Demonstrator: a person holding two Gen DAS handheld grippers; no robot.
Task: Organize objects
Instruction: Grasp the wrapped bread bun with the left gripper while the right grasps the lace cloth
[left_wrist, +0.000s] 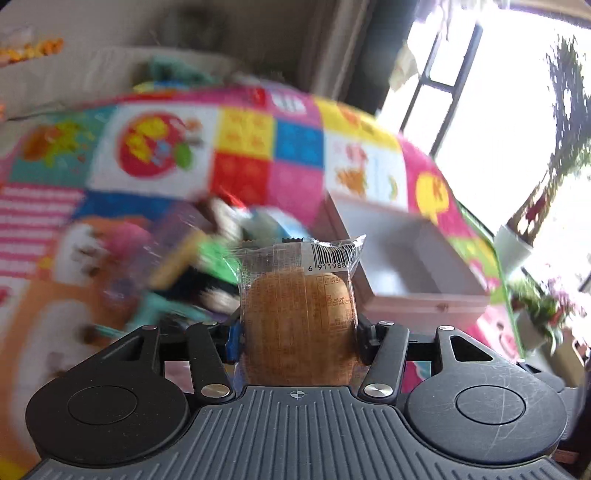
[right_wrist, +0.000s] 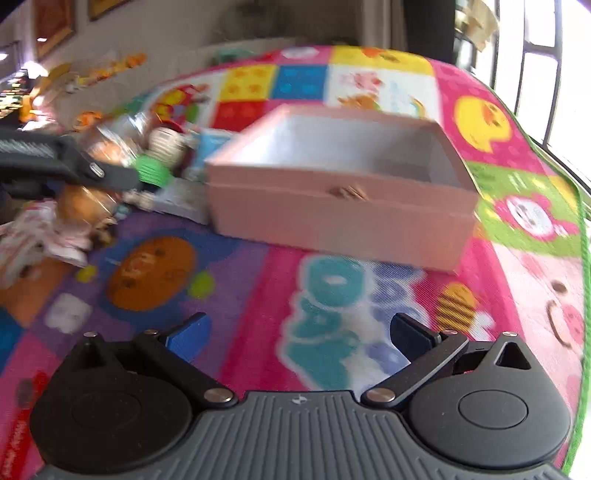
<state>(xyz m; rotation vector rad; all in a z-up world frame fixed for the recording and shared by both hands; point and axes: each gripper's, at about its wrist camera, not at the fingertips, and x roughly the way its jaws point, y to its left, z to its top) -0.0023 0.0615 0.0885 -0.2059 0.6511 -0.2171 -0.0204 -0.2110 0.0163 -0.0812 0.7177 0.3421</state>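
Left wrist view: the left tool (left_wrist: 297, 332) was clamped on a wrapped round cake (left_wrist: 299, 317), both pads pressed against the clear packet's sides. The packet stood upright between the fingers, crimped top edge uppermost. A white barcode label sat at its upper right, with the digits "6 911988" legible below the bars; the rest of the number was cut off by the wrapper's fold. Fine orange print covered the film over the golden-brown cake, too small to read. Behind the packet lay a blurred pile of snack packets (left_wrist: 207, 258) on the play mat (left_wrist: 243, 136), left of centre. The pink box (left_wrist: 417, 280) stood open to the right of the held cake, its pale interior visible, a small clasp on its near wall.

Right wrist view: the right tool (right_wrist: 299, 338) was open, its blue-padded fingers spread wide with nothing between them, over large teal lettering on the mat that was blurred and could not be read with certainty. The pink box sat beyond it, centre right, lid not visible, clasp facing the camera. To the far left, the left tool's dark body reached in above the heap of packets, with the cake's wrapper glinting at its tip. The mat carried a grid of coloured squares, a yellow duck face and a pink pig face near the right edge.
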